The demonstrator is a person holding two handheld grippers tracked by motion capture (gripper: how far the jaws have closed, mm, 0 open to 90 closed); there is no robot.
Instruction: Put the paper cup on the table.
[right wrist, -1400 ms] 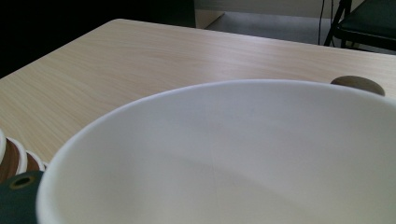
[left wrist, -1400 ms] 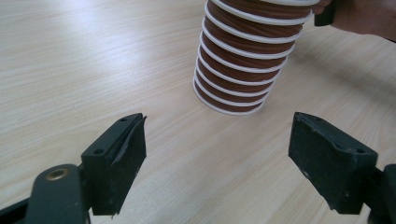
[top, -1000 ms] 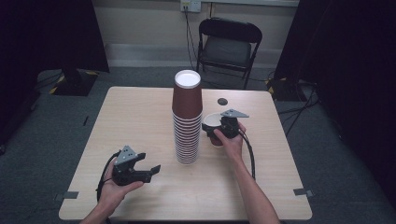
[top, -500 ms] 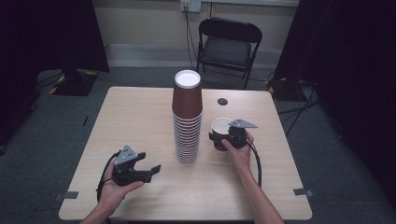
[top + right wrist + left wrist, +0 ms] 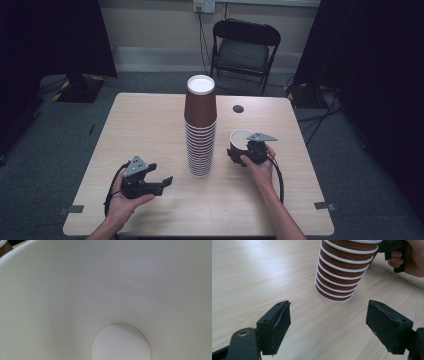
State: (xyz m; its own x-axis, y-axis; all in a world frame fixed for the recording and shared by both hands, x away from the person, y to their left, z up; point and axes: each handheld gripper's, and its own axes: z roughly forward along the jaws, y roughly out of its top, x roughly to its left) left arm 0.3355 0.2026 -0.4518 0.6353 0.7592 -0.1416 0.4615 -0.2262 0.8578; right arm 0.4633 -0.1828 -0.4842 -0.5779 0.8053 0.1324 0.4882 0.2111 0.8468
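A tall stack of brown paper cups (image 5: 200, 125), set upside down with a white base on top, stands mid-table; its lower rims show in the left gripper view (image 5: 344, 272). Just right of it a single brown cup (image 5: 238, 141) tilts in my right gripper (image 5: 243, 152), whose jaws have just been closing with the cup between them. That cup's white inside (image 5: 112, 290) faces the right gripper camera and hides the jaws. My left gripper (image 5: 162, 182) rests in the palm near the front left, open (image 5: 339, 325), with nothing between its fingers (image 5: 278, 325).
The wooden table (image 5: 150, 120) has a small dark round thing (image 5: 238, 108) at its back right. A black folding chair (image 5: 245, 47) stands beyond the far edge. The right hand (image 5: 409, 257) shows behind the stack in the left gripper view.
The right hand has carried the single cup a little to the right, away from the stack, and slightly lower. The left hand and gripper have stayed where they were.
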